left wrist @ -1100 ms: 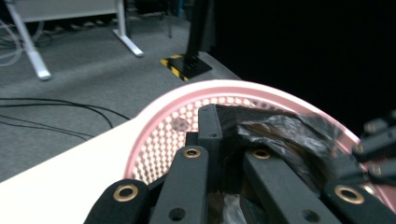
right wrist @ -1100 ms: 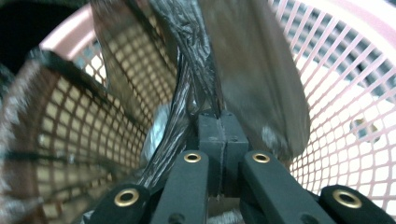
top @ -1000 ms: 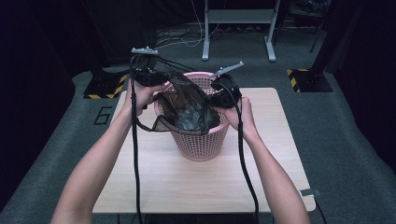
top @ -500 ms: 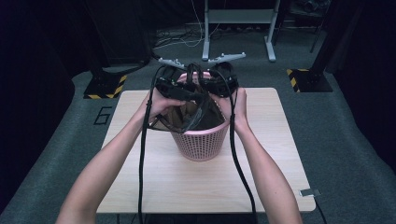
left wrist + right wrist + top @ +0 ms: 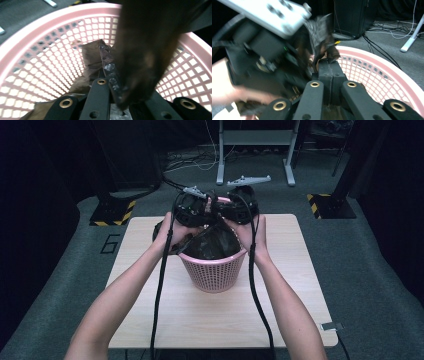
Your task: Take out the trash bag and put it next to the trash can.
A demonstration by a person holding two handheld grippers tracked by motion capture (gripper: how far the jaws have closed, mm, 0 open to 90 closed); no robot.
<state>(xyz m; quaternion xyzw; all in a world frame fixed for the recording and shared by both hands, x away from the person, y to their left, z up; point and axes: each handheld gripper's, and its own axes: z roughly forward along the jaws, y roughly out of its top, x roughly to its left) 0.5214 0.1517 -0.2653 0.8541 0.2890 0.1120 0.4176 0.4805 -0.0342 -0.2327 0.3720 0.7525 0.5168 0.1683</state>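
A pink mesh basket [image 5: 212, 270] stands in the middle of the wooden table [image 5: 200, 315], with a black plastic bag [image 5: 212, 244] in it. Both grippers hover close together over the basket's far rim. My left gripper [image 5: 192, 210] has just been closing, and its jaws now pinch the bag's film [image 5: 147, 50] above the basket's inside [image 5: 37, 50]. My right gripper [image 5: 240, 207] is shut on the bag's edge [image 5: 322, 32], which sticks up from its fingertips [image 5: 329, 62]. The left gripper's body [image 5: 262, 45] looms just beside them.
Behind the table stand a grey metal frame [image 5: 255, 150] and two bases with black-and-yellow stripes [image 5: 112, 212] [image 5: 327, 205]. Cables trail from both grippers down past the forearms. A small grey clip [image 5: 332, 326] sits at the table's front right corner.
Both grippers have come together over the basket's far rim, the left one moving right. The bag's upper edge has been drawn up and bunched between them.
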